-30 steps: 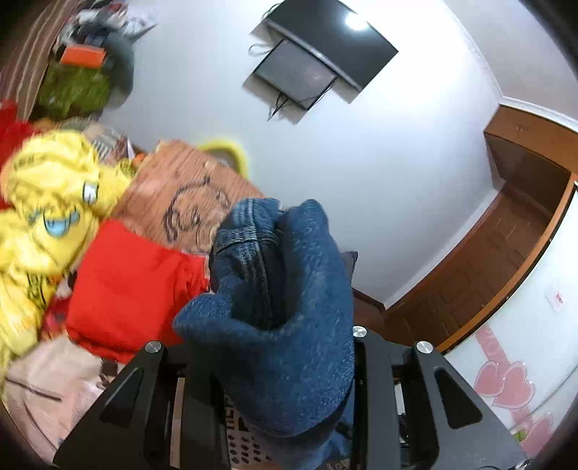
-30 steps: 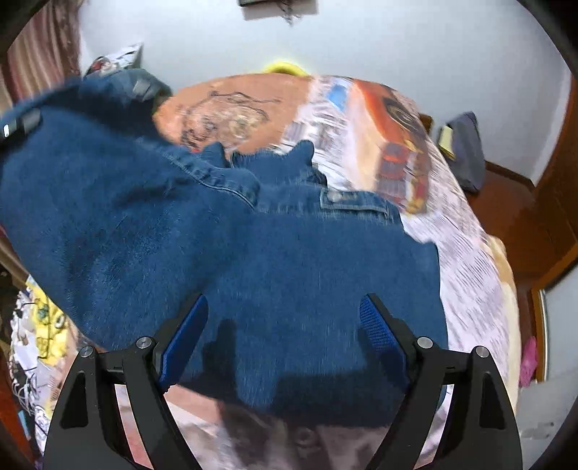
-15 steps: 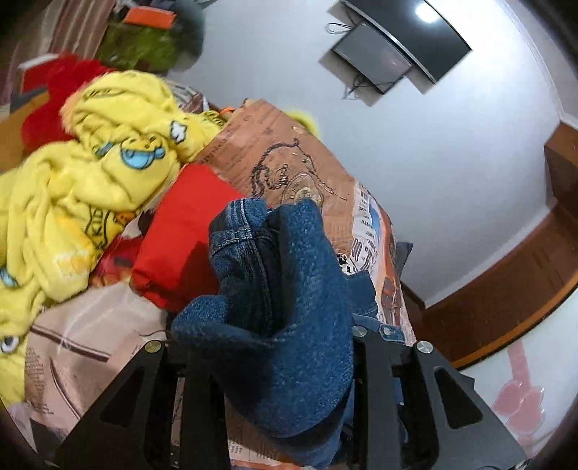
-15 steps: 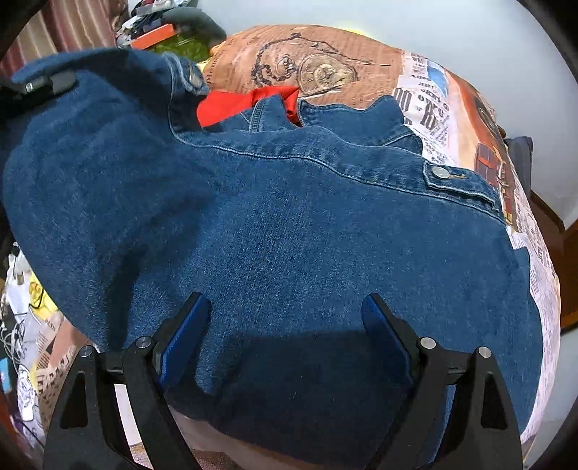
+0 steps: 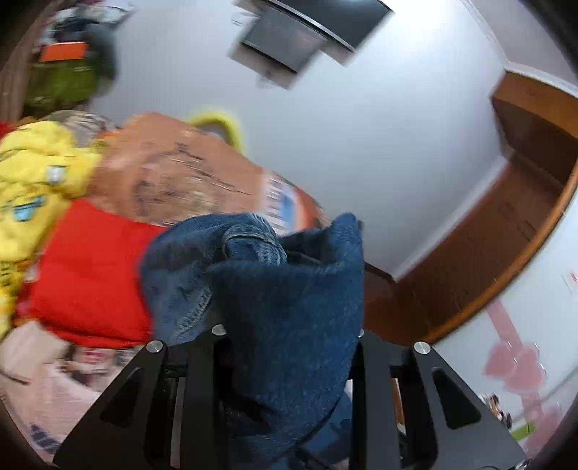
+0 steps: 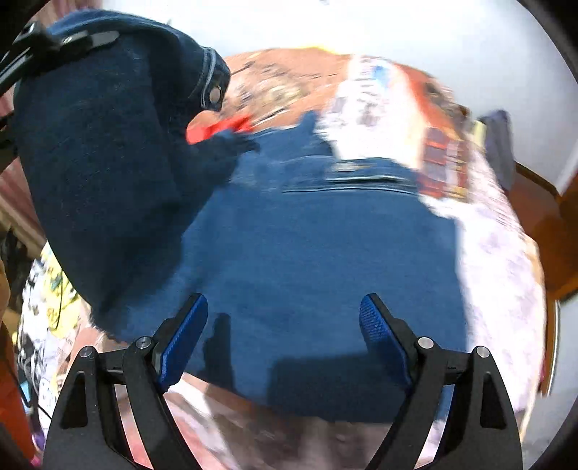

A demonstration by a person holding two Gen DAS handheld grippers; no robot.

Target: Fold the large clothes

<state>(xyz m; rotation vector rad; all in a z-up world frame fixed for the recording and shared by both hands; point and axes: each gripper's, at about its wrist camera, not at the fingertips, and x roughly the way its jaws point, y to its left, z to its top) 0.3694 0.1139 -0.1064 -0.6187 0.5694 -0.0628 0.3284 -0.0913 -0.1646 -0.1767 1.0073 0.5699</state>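
Observation:
A large blue denim jacket [image 6: 307,246] lies spread on the bed, its collar pointing away from me. Its left part [image 6: 101,152] is lifted off the bed and hangs from my left gripper [image 6: 54,43]. In the left wrist view that gripper [image 5: 287,336] has a thick bunch of denim [image 5: 281,289] between its jaws, and they are closing on it. My right gripper [image 6: 283,325] is open just above the jacket's near hem, its blue pads [image 6: 184,336] holding nothing.
A red garment [image 5: 90,267] and a yellow printed one [image 5: 32,180] lie on the bedspread [image 5: 173,173] to the left. A dark cloth [image 6: 498,144] sits at the bed's far right edge. Beyond are a white wall with a television [image 5: 307,32] and wooden panelling [image 5: 505,235].
The left gripper has swung sideways with the denim bunched in it, and that side of the jacket now hangs higher off the bed. The right gripper stays open over the jacket.

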